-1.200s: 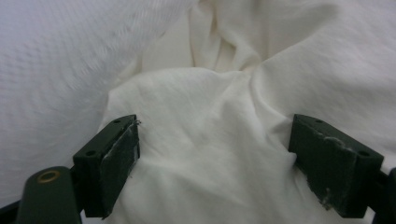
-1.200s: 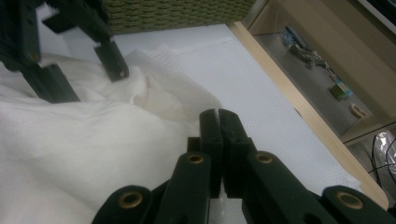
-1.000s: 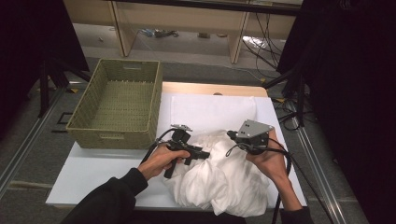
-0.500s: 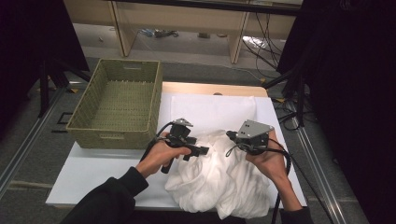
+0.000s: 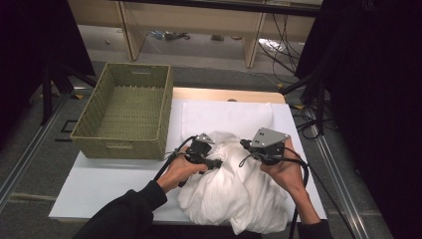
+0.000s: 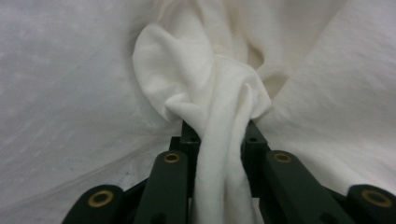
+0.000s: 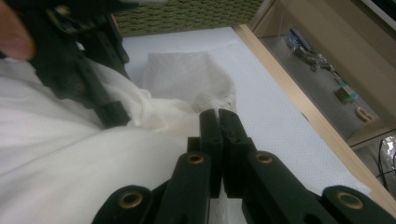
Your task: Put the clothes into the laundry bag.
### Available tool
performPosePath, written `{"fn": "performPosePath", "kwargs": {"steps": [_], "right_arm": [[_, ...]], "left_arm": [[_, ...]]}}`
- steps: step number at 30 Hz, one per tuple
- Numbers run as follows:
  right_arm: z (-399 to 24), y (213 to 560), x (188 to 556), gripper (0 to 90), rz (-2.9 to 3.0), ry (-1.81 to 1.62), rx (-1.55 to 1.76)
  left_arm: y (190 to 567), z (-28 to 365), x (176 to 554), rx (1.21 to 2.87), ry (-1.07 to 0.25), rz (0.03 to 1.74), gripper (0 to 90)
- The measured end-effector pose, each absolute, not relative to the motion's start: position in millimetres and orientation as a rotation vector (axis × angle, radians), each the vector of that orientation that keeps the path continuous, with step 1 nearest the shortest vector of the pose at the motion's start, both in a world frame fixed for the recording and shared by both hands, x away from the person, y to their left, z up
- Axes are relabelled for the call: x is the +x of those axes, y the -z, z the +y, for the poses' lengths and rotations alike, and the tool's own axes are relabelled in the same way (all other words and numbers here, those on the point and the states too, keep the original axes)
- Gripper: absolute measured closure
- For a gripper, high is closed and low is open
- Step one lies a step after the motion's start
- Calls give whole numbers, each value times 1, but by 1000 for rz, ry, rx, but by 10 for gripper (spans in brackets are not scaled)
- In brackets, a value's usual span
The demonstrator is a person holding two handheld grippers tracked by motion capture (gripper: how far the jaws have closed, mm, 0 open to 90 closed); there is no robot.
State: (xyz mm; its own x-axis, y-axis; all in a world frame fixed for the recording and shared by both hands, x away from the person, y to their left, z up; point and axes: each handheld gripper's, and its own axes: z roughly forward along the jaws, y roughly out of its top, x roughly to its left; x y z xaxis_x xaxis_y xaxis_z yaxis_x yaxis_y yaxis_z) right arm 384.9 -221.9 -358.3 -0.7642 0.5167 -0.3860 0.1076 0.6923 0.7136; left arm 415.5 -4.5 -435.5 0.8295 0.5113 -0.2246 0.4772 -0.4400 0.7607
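The left gripper [image 5: 215, 163] has just been closing, jaws pinching a fold of cloth [image 6: 219, 121]; the right gripper [image 5: 245, 145] is fully closed, level

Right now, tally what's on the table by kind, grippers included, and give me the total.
White cloth: 1
Woven basket: 1
White sheet laid flat beneath them: 1
Grippers: 2, the left gripper and the right gripper
Total: 5

1 white cloth [image 5: 234, 189], 1 wicker basket [image 5: 127, 112], 2 claws: L [image 5: 219, 163], R [image 5: 244, 144]
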Motion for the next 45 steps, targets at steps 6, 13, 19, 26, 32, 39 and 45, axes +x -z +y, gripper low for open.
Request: {"fn": "performPosePath", "kwargs": {"steps": [6,13,19,26,32,39,45], "right_arm": [[-221,354,382,900,2331,-928,457],[-220,353,375,900,2361,-938,427],[-226,355,378,900,2355,-932,458],[-219,356,379,900,2359,-919,442],[-219,355,380,900,2360,-926,438],[-232,350,368,900,2362,-940,441],[-238,357,366,900,2376,-937,474]], "left_arm": [[438,-26,428,2113,-60,714,768],[453,-9,452,2119,-105,978,451],[426,28,418,2168,-122,884,341],[448,16,413,2112,76,783,635],[442,-44,405,2053,79,680,859],[458,-41,448,1993,-89,927,850],[442,-26,436,2025,-62,916,513]]}}
